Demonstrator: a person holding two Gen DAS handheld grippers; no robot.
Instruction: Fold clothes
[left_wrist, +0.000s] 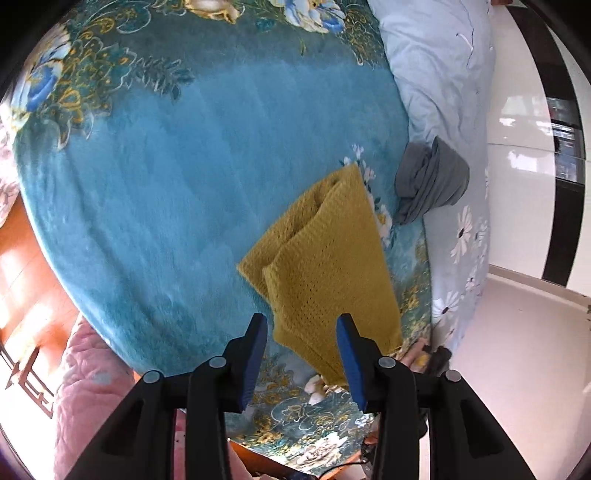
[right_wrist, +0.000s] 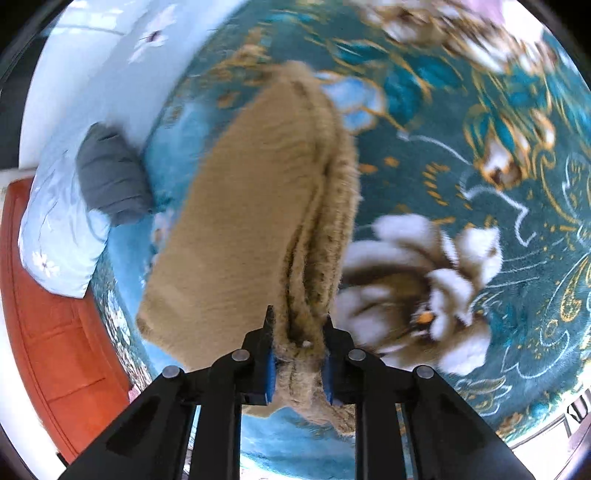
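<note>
Two tongs in play, one working. The right tongs (right_wrist: 297, 328) are clamped on a bunched edge of the yellow knit garment (right_wrist: 243, 221), several layers pinched together between the blue pads, so the piece hangs from that single grip above the bed. Judgement: holding by the gathered edge lets the doubled cloth drape straight before it is laid down for the next fold.

The left tongs (left_wrist: 302, 332) stand apart, jaws spread, nothing between them. They hover just short of the garment's (left_wrist: 325, 266) lower corner, probably waiting to catch a free edge or steady the piece.

Garment: mustard-yellow, open waffle-type knit, soft and thick, already doubled over itself with a visible fold running lengthwise. Edges fuzzy in the right wrist view; motion blur, so stitch detail is unreadable there.

Location: over the teal floral blanket (left_wrist: 166, 177) near its right border. A crumpled grey cloth (left_wrist: 430, 181) lies beside, at the seam with the pale blue daisy-print bedding (left_wrist: 443, 74), not touching the yellow piece.
</note>
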